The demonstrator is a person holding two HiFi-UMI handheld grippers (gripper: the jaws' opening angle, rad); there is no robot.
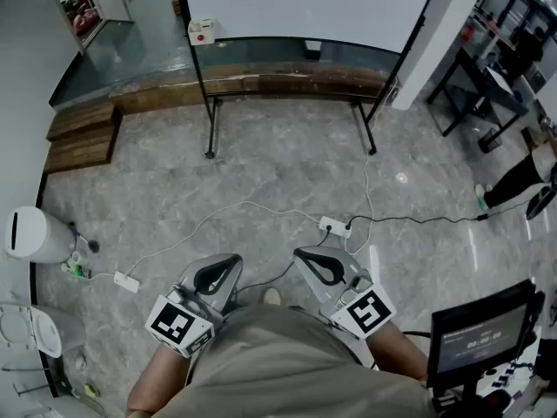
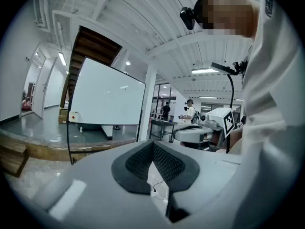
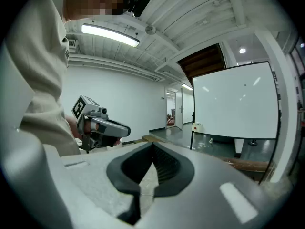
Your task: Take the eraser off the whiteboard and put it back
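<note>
**Hand-held grippers.** Left hand-held gripper and right hand-held gripper sit at bottom centre of the head view. Each one's own view shows its jaws clenched tip to tip, with nothing between them.

**Eraser**. Small white block with a red mark on the left edge of the whiteboard, upper centre. It is well apart from both grippers and too small to show detail.

**Open room.** Grey stone floor lies bare between the grippers and the board's two stand legs. It is crossed by cables and a white power strip just ahead of the right gripper. A wooden step runs along the far edge under the board.

**Edges.**
- A white bin stands at the left.
- A dark screen stands at the lower right.
- Black racks stand at the upper right.

**Cut off or unclear.**
- The board's top lies outside the frame.
- A person at the right edge shows only in part.
- A small item on the board's ledge cannot be identified.
</note>
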